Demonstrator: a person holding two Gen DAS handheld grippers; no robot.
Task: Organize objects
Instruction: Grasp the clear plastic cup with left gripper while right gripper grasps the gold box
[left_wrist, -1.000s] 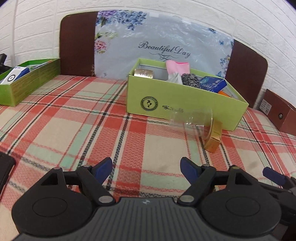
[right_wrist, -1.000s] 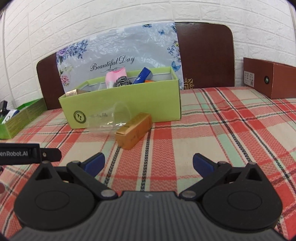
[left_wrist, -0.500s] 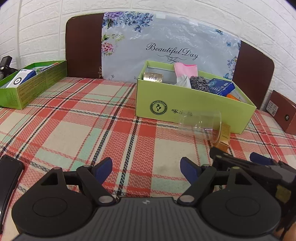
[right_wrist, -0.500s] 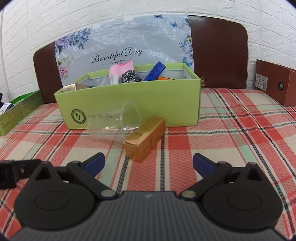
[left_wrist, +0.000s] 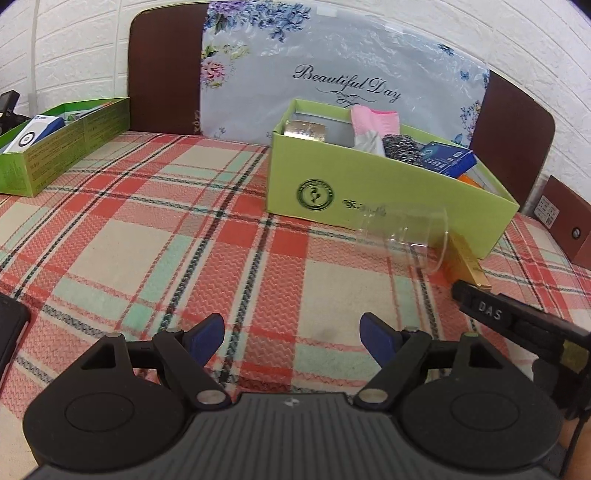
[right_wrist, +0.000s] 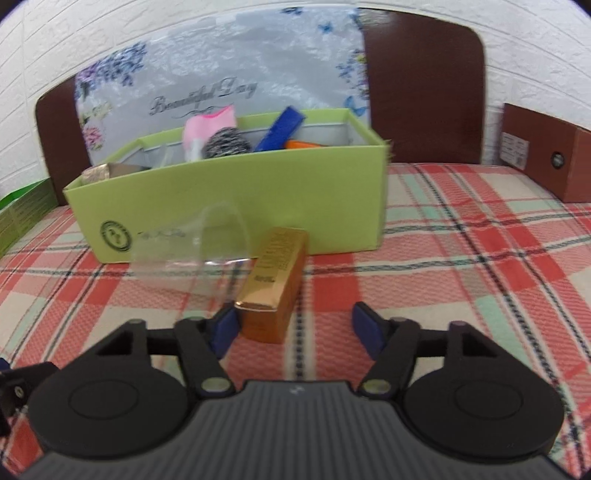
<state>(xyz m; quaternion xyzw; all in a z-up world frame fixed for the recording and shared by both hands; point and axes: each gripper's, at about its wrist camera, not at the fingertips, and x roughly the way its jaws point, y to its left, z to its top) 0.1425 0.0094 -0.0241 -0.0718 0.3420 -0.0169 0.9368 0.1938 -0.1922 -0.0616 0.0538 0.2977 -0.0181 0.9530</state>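
Between spread fingers of right hand-held gripper (right_wrist: 293, 328): gold box (right_wrist: 275, 282), long axis pointing away; left (left_wrist: 291, 338) open.

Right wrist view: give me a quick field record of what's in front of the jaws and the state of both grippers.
target: gold box, lying on the checked cloth, near end between the open jaws
right gripper: open, not gripping
left gripper: open, over bare cloth
beside target: clear cup on its side, left of the gold box
behind: green box holding pink cloth, steel scrubber, blue pack
contact between left finger and gold box: cannot tell
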